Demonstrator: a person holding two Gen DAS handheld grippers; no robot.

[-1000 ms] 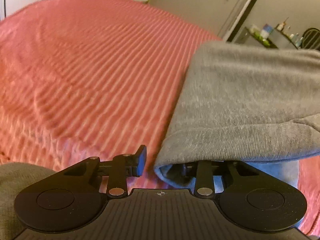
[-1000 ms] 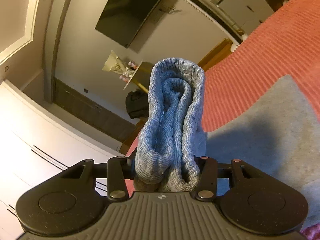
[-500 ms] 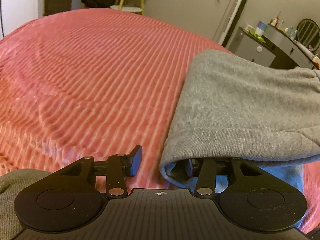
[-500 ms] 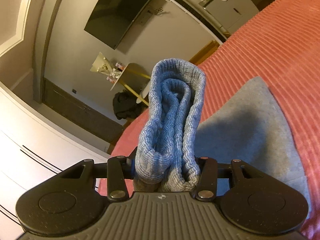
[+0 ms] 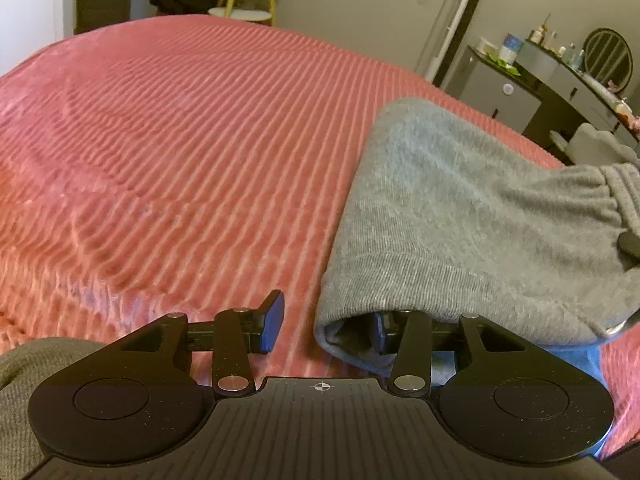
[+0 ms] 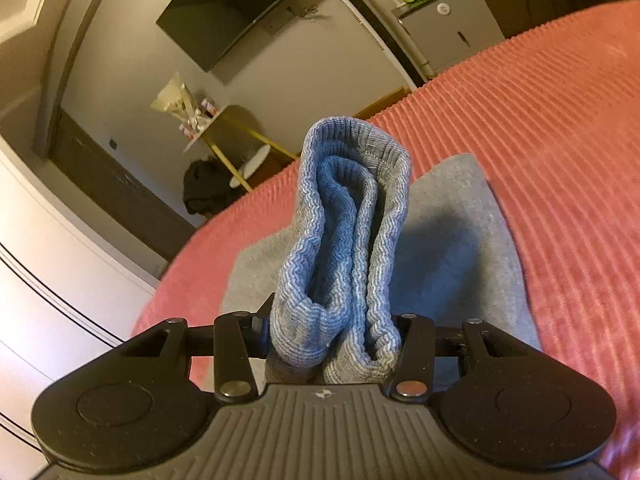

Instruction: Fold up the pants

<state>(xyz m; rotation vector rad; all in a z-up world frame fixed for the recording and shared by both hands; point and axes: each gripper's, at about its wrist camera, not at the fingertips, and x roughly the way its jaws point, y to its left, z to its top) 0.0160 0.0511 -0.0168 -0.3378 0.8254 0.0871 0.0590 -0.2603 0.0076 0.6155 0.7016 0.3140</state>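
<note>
Grey knit pants (image 5: 460,208) lie folded on the right side of a red ribbed bedspread (image 5: 180,140). My left gripper (image 5: 326,320) is open at the near folded edge. Its left finger is bare over the bedspread, its right finger is tucked under the fabric, and nothing sits between the pads. My right gripper (image 6: 332,326) is shut on a bunched ribbed band of the pants (image 6: 352,220), which stands up from its jaws. Below that bunch the flat grey layer (image 6: 452,216) rests on the bedspread (image 6: 560,120).
A dresser with bottles and a round mirror (image 5: 520,80) stands beyond the bed's right side. A yellow-legged stool (image 5: 240,12) is at the far end. A wall TV (image 6: 232,20) and white wardrobe doors (image 6: 40,280) show. Greyish cloth (image 5: 24,368) fills the lower left corner.
The left jaws opened slightly wider, and its view tipped up a little. The right gripper sank and rolled with the band still in it, so more of the bed and the flat pants show.
</note>
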